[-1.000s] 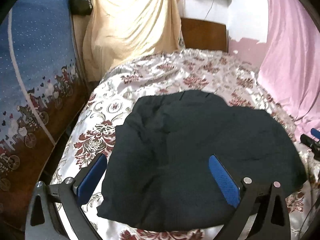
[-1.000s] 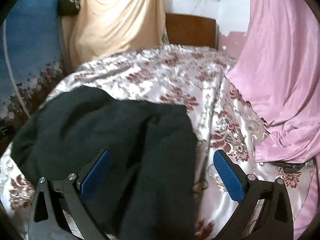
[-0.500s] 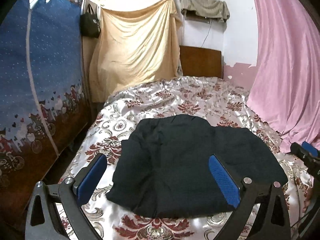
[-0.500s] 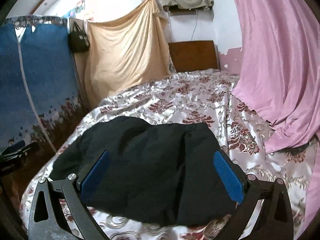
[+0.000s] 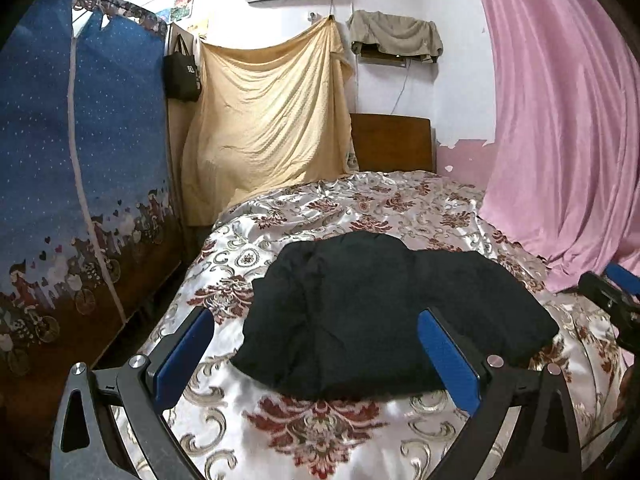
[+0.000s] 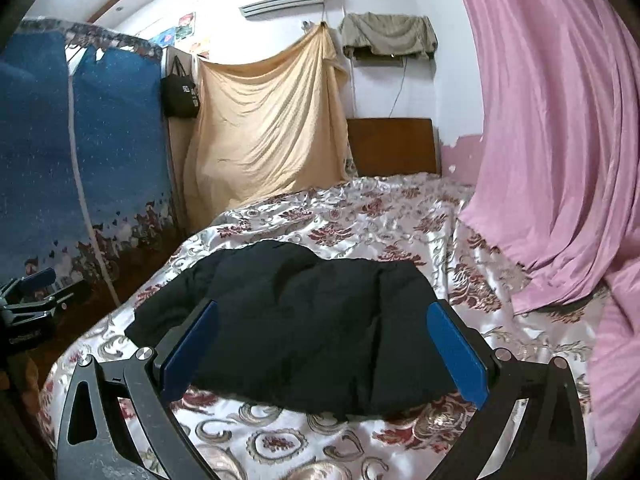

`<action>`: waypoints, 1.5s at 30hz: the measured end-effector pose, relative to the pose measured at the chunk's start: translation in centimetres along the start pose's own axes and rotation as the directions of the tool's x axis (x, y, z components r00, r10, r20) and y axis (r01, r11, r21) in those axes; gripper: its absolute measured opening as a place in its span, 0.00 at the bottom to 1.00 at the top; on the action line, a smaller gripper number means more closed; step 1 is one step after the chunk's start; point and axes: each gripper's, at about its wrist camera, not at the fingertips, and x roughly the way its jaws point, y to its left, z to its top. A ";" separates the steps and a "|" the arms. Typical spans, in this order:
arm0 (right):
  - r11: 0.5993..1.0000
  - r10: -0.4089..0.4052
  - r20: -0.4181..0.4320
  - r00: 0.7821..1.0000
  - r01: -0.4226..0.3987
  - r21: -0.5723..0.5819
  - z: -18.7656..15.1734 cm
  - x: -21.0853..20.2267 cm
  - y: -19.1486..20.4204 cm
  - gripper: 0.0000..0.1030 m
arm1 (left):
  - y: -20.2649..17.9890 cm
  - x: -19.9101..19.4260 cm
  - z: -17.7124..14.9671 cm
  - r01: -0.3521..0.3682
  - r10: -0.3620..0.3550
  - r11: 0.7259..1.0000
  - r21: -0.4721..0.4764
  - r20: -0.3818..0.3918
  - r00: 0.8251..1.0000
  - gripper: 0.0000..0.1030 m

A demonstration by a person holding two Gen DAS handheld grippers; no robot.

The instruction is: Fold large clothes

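Folded black garment [image 5: 384, 312] lying on floral bedspread [image 5: 320, 432], near the foot of the bed. Left gripper [image 5: 316, 354] and right gripper [image 6: 326, 346] both held above it, jaws spread wide, empty. Pink curtain [image 5: 560, 140] hangs at right.

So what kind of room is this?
Most likely a bedroom in someone's home. There is a bed with a flowery bedspread and a wooden headboard, a pink curtain beside it, and a black garment lying on the bed.
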 end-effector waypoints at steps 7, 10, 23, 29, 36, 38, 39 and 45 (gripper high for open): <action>1.000 -0.012 0.000 1.000 0.012 -0.002 -0.9 -2.0 1.0 0.98 | -0.3 -1.9 -1.6 -0.023 0.022 1.000 0.018 0.024 0.999 1.00; 1.000 -0.019 -0.001 1.000 0.019 -0.001 -1.8 -2.8 1.1 0.98 | -0.2 -2.7 -2.4 -0.019 0.018 1.000 0.003 0.037 0.999 1.00; 0.999 0.028 0.012 1.000 -0.028 0.018 -5.7 -5.1 1.3 0.98 | 0.1 -4.4 -6.2 -0.024 0.025 1.000 -0.016 0.056 0.998 1.00; 0.999 0.046 0.060 0.997 -0.047 0.013 -6.4 -6.1 2.1 0.98 | 0.3 -5.2 -7.1 -0.027 0.028 1.000 -0.011 0.076 0.997 1.00; 0.999 0.050 0.032 0.998 -0.049 -0.022 -7.7 -5.7 2.9 0.98 | 0.5 -5.2 -8.8 -0.027 0.029 0.999 -0.019 0.086 0.996 1.00; 0.999 0.045 0.021 0.999 -0.045 -0.031 -7.9 -5.4 3.0 0.98 | 0.4 -5.1 -9.0 -0.028 0.028 1.000 -0.009 0.077 0.997 1.00; 0.998 0.042 0.014 0.999 -0.041 -0.036 -8.0 -5.3 3.0 0.98 | 0.3 -5.1 -9.1 -0.030 0.030 1.000 -0.005 0.077 0.997 1.00; 0.999 0.030 -0.016 0.999 -0.030 -0.033 -8.5 -4.8 2.7 0.98 | 0.1 -5.2 -9.4 -0.029 0.029 1.000 0.001 0.074 0.997 1.00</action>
